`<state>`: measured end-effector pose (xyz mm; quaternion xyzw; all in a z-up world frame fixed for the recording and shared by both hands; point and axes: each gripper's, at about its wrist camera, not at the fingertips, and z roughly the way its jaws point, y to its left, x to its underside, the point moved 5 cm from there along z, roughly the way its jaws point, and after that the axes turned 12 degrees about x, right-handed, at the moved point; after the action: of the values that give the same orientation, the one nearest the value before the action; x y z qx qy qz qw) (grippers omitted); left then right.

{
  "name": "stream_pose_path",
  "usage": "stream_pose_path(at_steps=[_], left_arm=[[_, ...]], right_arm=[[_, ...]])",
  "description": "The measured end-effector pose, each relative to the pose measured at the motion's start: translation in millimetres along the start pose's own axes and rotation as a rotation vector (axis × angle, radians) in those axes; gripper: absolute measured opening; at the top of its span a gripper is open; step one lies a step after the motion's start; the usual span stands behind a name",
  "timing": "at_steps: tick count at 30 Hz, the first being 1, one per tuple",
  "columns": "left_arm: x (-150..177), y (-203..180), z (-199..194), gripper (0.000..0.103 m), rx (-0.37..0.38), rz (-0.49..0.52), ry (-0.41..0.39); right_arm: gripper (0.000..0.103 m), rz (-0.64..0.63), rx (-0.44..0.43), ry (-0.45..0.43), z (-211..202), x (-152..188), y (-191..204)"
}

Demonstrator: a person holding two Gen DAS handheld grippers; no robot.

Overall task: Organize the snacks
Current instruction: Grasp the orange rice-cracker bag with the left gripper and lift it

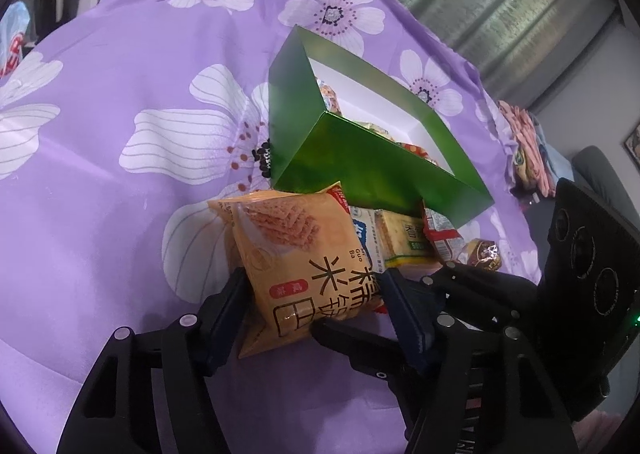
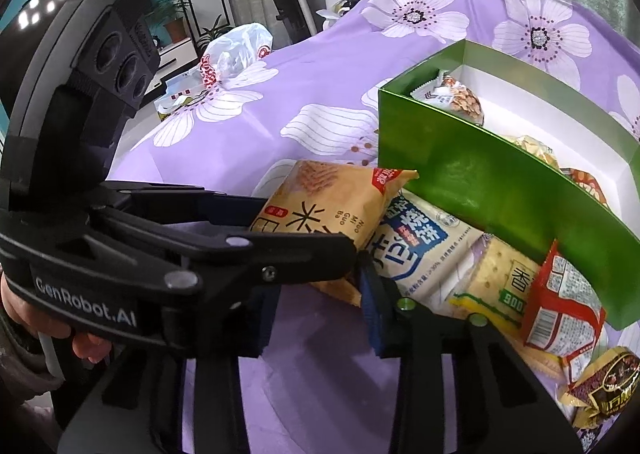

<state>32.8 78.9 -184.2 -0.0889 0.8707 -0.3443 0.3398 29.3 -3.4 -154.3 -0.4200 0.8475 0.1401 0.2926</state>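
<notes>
An orange rice-cracker packet [image 1: 304, 254] [image 2: 320, 205] stands tilted on the purple cloth in front of the green box [image 1: 360, 161] [image 2: 480, 181]. My left gripper [image 1: 312, 298] [image 2: 308, 230] is shut on it, one pad on each side edge. My right gripper [image 2: 320, 310] is just right of it and open; the packet's lower corner lies near its right pad, and bare cloth shows in the gap. Against the box wall lean a white-and-blue packet [image 2: 416, 246], a yellow cracker packet [image 2: 500, 278] and a red-and-white packet [image 2: 560, 306]. Inside the box lie a peanut packet [image 2: 460, 101] and others.
A gold-and-brown candy [image 2: 608, 378] lies at the near right. The flowered purple cloth [image 1: 120, 213] spreads wide to the left. A plastic bag [image 2: 236, 49] sits at its far edge, and bundled clothes [image 1: 524, 141] at the right edge. A person's hand [image 2: 88, 342] grips the left tool.
</notes>
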Motion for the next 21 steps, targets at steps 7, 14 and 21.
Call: stream_pose_path(at_steps=[7,14,21], left_arm=[[1.2,-7.4,-3.2,0.067,-0.01,0.028,-0.001],[5.5,-32.0,-10.2,0.067,-0.022,0.083,-0.001],[8.8,-69.5,-13.6,0.067,-0.033,0.169,0.003]], right_arm=[[0.035,-0.029,0.019,-0.011,-5.5,0.3,2.2],[0.034,-0.015,0.03,-0.052,-28.0,6.1,1.1],[0.034,0.001,0.066,-0.1,-60.1,13.4,-5.5]])
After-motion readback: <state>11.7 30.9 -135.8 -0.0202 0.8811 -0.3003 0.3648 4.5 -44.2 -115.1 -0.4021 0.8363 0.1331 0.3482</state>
